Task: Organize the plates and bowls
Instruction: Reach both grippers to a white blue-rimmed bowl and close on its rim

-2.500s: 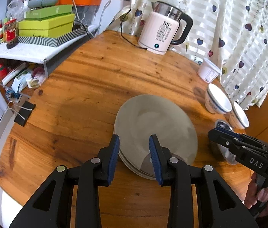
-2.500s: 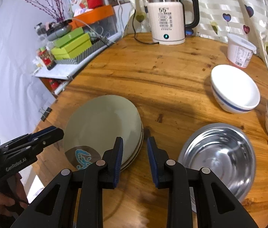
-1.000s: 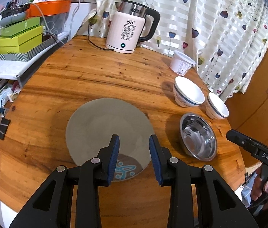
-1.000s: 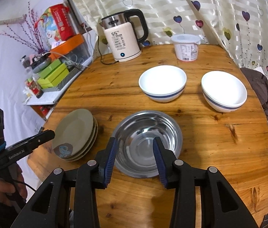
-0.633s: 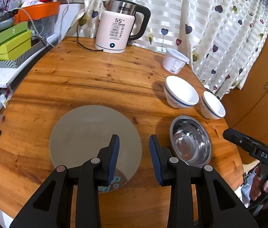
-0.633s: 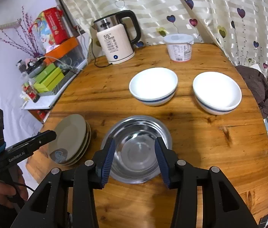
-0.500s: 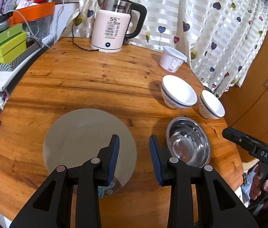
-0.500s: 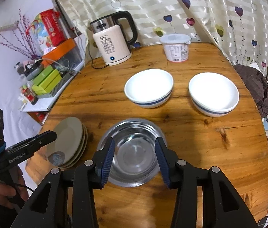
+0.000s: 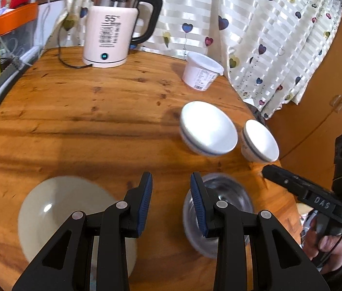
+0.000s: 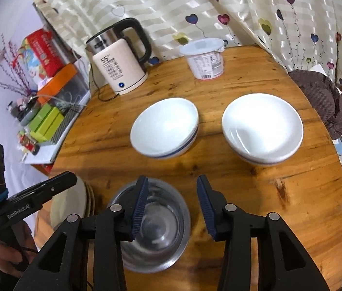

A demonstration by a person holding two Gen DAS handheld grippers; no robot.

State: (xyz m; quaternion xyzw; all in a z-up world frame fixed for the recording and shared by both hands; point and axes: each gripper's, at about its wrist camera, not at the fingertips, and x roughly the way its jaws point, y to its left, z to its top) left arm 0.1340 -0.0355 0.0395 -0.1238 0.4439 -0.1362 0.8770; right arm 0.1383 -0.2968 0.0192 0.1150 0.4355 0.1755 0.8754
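Plates [image 9: 74, 215] lie as a pale grey-green stack at the near left of the round wooden table [image 9: 86, 121] in the left wrist view, glossy and blurred; a steel bowl [image 9: 226, 201] sits near right, shiny and smeared by motion; beyond it two white bowls with a blue band, the larger-looking one [image 9: 207, 128] just beside the smaller-looking one [image 9: 259, 141], not clearly touching; the left gripper [image 9: 171, 197] hangs above the bare wood between the plates and the steel bowl, its jaws partly apart and gripping nothing; the right gripper [image 9: 268, 169] shows at the right edge in a hand [image 9: 326, 240], too side-on to judge its gap; a pink-white kettle [image 9: 112, 29] with its cord stands at the far side, a lidded white tub [image 9: 202, 71] near the heart-print curtain [image 9: 256, 24].

From the right wrist view, the steel bowl [image 10: 156, 228] is nearest, round and empty; the right gripper [image 10: 171, 206] is over its far rim, jaws partly apart and closing, the left pad before the bowl's inside, the right pad over wood, neither plainly touching it; the two white bowls [image 10: 165, 127] [image 10: 262, 127] stand side by side with a gap; the plates [image 10: 74, 206] peek out at left behind the left gripper [image 10: 71, 177]; kettle [image 10: 120, 58] and tub [image 10: 205, 59] stand at the back; a dark checked cloth [image 10: 321, 97] lies off the table's right edge.
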